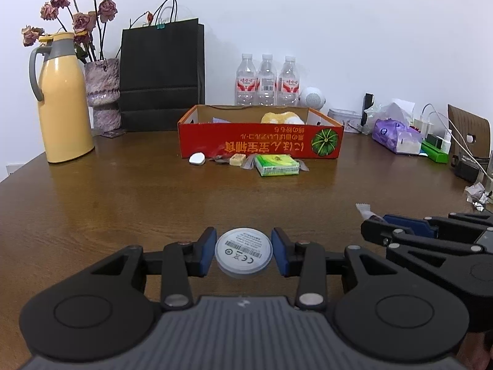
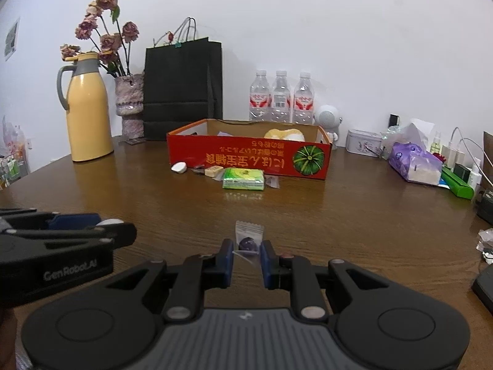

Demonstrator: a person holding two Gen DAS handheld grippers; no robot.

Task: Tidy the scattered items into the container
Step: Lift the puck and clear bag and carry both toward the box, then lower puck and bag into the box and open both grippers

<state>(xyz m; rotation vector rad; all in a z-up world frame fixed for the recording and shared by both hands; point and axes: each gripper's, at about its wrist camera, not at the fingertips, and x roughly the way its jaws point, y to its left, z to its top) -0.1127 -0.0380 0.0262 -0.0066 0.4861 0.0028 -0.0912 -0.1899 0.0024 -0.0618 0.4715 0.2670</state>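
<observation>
Two claws are held side by side low over the near edge of the tabletop [image 1: 123,191]. A white round disc [image 1: 243,252] with a printed label is gripped between the blue pads of the left claw [image 1: 243,254], which is partly closed on it. The right claw [image 2: 246,259] is nearly shut on a small clear sachet [image 2: 248,238] with a dark sweet inside; only the wrapper's lower end is pinched.

Slipping is judged the main risk: the disc is smooth and held only at its rim, and the thin wrapper could slide out during the carry. A collision between the two closely spaced claws is also possible.

Further in, a white pebble-shaped object [image 1: 197,158], a tan wrapped block [image 1: 237,159] and a green tissue pack [image 1: 277,165] are left against the front wall of the red cardboard box [image 1: 262,141], the container, in which something yellow and white already lies.

Along the far edge, a yellow jug [image 1: 66,101], dried flowers, a black paper bag [image 1: 161,77] and three water bottles [image 1: 266,81] are lined up against a white wall; clutter is piled at the right edge.
</observation>
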